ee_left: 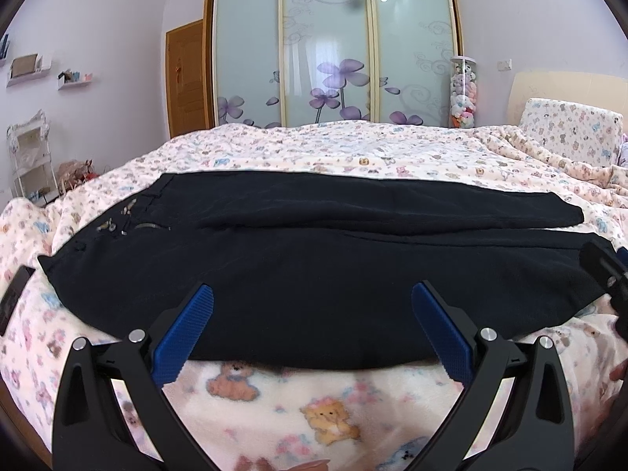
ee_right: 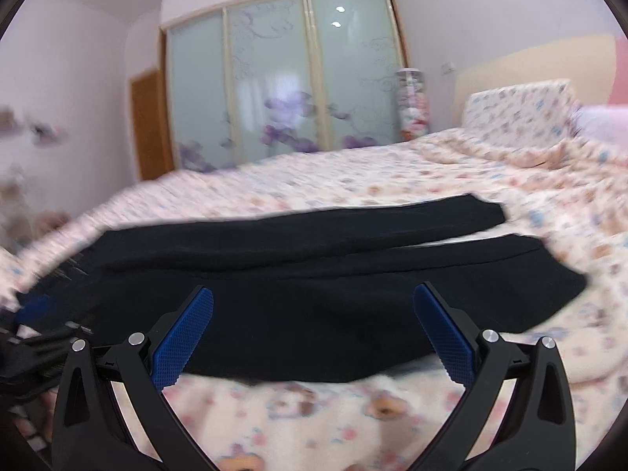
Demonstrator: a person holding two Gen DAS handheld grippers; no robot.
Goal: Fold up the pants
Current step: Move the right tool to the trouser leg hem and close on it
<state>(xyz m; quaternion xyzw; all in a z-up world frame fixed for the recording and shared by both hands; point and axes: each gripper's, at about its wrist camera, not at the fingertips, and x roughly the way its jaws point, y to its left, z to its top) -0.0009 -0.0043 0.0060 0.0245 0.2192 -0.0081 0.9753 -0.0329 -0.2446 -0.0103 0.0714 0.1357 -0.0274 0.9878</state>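
Black pants (ee_left: 314, 267) lie flat on teddy-print bedspread (ee_left: 314, 145); wardrobe (ee_left: 329, 47) at 12 o'clock. Left gripper (ee_left: 312, 294) and right gripper (ee_right: 314, 294) both spread wide, empty.

No readable text, label, brand, number or sign shows anywhere.

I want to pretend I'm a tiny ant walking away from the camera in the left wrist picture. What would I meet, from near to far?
Left hand-held gripper → teddy bear blanket → black pants → more blanket → flower wardrobe doors.
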